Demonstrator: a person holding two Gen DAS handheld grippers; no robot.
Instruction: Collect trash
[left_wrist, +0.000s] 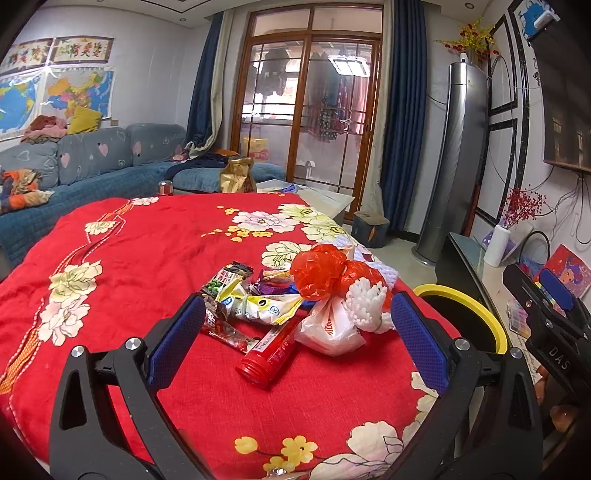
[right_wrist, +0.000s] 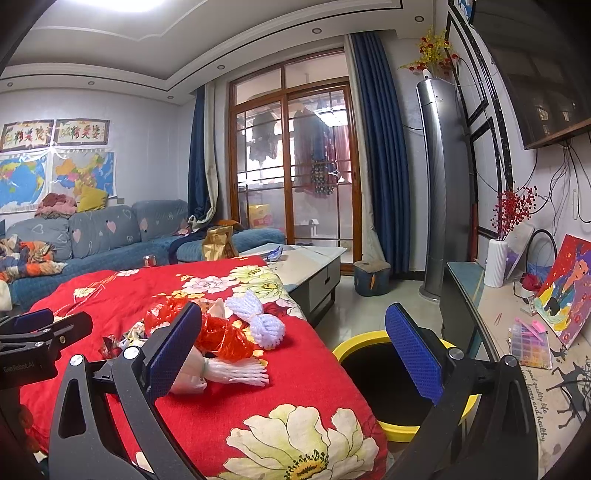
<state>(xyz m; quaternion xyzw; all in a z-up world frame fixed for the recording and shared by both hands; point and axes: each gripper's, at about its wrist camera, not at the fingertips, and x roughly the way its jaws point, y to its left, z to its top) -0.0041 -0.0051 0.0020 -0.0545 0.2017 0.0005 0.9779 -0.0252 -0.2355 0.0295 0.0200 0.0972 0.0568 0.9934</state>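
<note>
On a red floral blanket (left_wrist: 155, 258), a heap of trash waits untouched: snack wrappers (left_wrist: 236, 295), a red tube (left_wrist: 271, 347), a white plastic bag (left_wrist: 325, 328), a crumpled red plastic bag (left_wrist: 321, 273) and white foam netting (left_wrist: 365, 302). Collection looks barely begun, with everything still to go into the yellow-rimmed bin (right_wrist: 388, 373) standing on the floor just beside the blanket's edge. Left gripper (left_wrist: 295, 332) hangs wide open and empty, the pile lying between and just beyond its blue pads. Right gripper (right_wrist: 295, 354), likewise spread open and holding nothing, hovers at the blanket's edge, netting near its left finger, bin mouth by its right.
</note>
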